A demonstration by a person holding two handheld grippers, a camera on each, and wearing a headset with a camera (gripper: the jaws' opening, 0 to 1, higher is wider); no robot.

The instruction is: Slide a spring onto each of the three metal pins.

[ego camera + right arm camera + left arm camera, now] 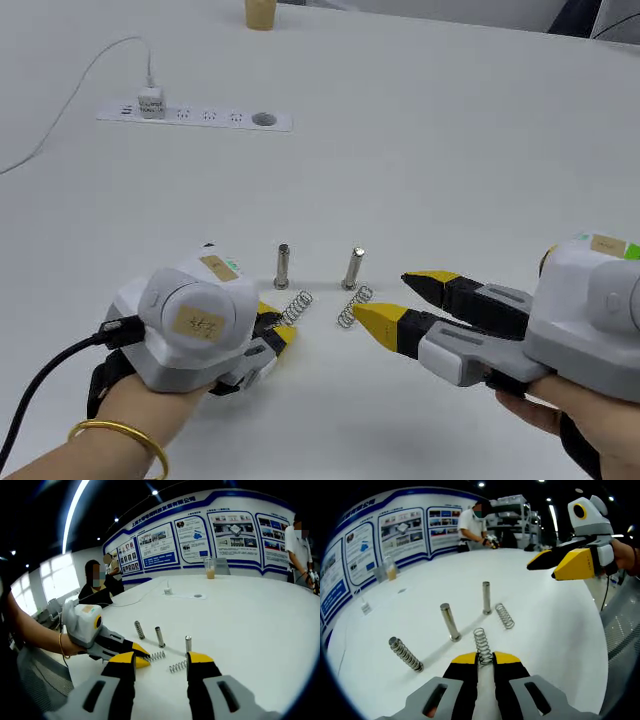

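Loosely coiled silver spring (lying flat), upright steel pin

On the white counter stand a bare metal pin, a second bare pin beside it and a spring-sleeved pin, with a loose spring and a second loose spring lying near, and farther off a power strip and cup.

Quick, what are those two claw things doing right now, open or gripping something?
Left gripper: closed on a spring.
Right gripper: open, holding nothing.
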